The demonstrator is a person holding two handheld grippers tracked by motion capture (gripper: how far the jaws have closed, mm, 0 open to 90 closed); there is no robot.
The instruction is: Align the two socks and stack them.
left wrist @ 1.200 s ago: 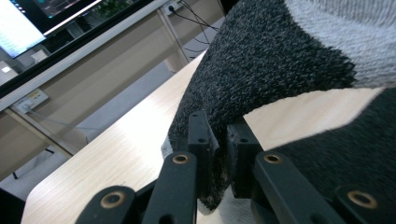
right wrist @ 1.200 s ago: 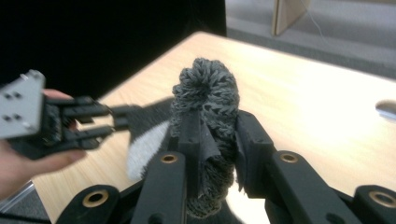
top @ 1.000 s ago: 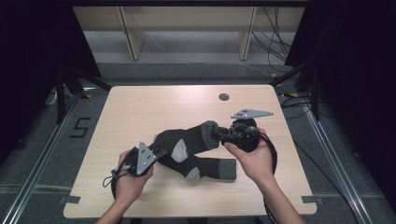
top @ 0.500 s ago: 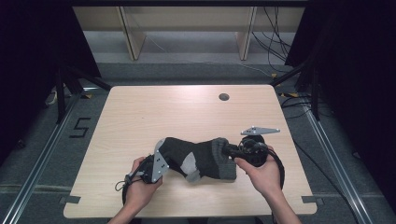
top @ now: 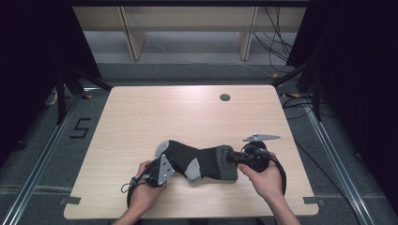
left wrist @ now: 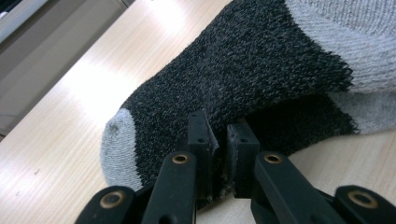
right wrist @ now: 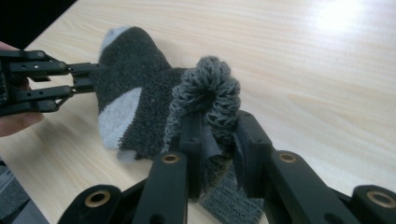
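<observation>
A dark grey sock [top: 202,157] with light grey toe and heel lies stretched along the front of the wooden table [top: 187,112]. My left gripper [top: 168,165] is shut on the sock's foot end, near the light grey toe patch [top: 163,147]. The left gripper view shows its pads [left wrist: 200,133] pinching a fold of the dark knit [left wrist: 261,60]. My right gripper [top: 237,158] is shut on the ribbed cuff [right wrist: 208,88], which bunches up between its jaws. In the right gripper view the left gripper [right wrist: 91,77] grips the far end of the sock.
A round cable hole [top: 225,97] sits near the table's back right. Bare tabletop spreads behind the sock. The front edge [top: 187,216] is close under both hands. Cables [top: 277,51] lie on the floor beyond, and a "5" mark [top: 80,127] to the left.
Both hands came down and toward the front edge with the sock held between them. The sock went from hanging bunched above the table to lying stretched on it.
</observation>
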